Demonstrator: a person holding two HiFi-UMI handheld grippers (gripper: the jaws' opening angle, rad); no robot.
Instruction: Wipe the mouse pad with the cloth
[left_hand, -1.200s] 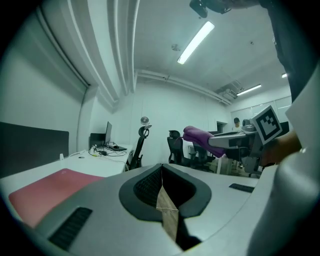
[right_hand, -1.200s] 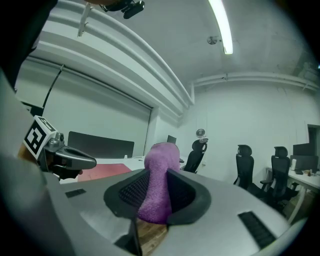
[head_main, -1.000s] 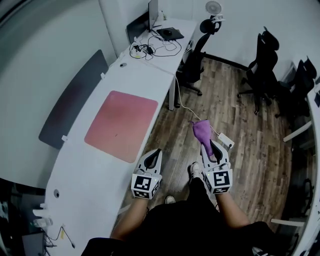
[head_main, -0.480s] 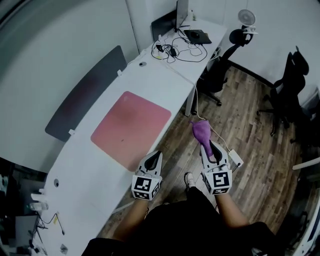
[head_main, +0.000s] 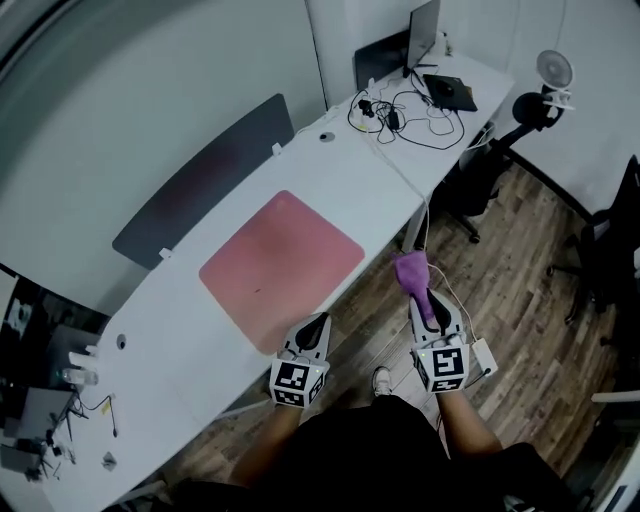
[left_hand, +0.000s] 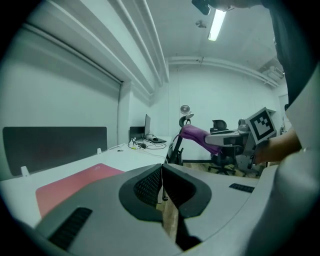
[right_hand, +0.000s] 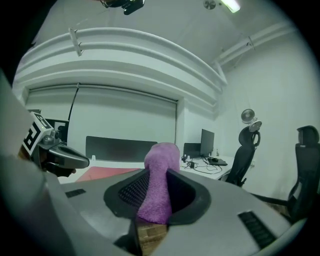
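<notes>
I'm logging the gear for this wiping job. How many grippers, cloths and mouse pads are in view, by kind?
Grippers: 2 (left gripper shut and empty, right gripper shut on the cloth)
Purple fluffy cloth: 1
Pink rectangular mouse pad: 1
Total: 4
</notes>
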